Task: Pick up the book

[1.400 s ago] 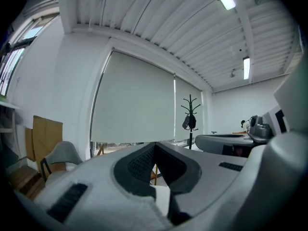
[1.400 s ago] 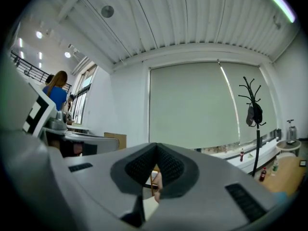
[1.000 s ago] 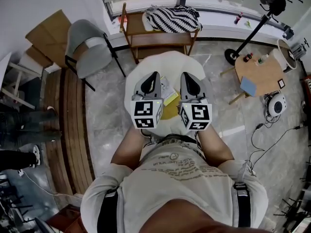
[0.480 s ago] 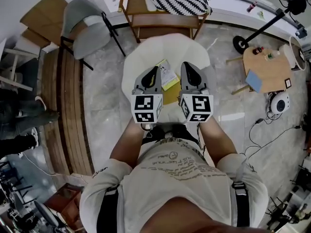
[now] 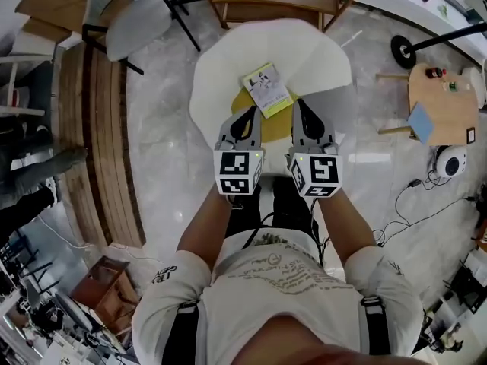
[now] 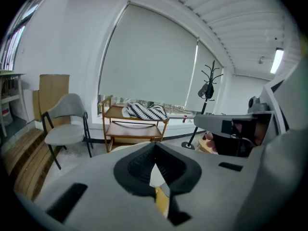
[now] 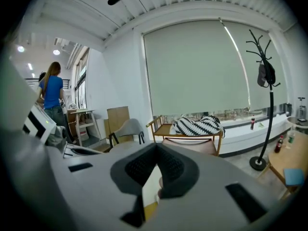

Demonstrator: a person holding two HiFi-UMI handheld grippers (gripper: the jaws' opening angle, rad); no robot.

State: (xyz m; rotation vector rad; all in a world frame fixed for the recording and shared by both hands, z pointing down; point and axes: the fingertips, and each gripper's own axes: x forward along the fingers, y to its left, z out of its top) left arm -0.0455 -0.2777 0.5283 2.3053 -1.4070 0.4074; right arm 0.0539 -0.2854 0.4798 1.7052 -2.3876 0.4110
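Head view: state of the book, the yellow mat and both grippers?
book: closed, flat, partly on the yellow mat, not held.
yellow mat: flat on the white table.
left gripper: shut, empty, short of the book.
right gripper: shut, empty, short of the book.

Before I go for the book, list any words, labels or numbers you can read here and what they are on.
No text here reads clearly.
Cover of the book: print, too small to read.
Front of the shirt: curved lettering, too blurred to read.
Marker cubes on the left tool and right tool: black-and-white square patterns only, no words.
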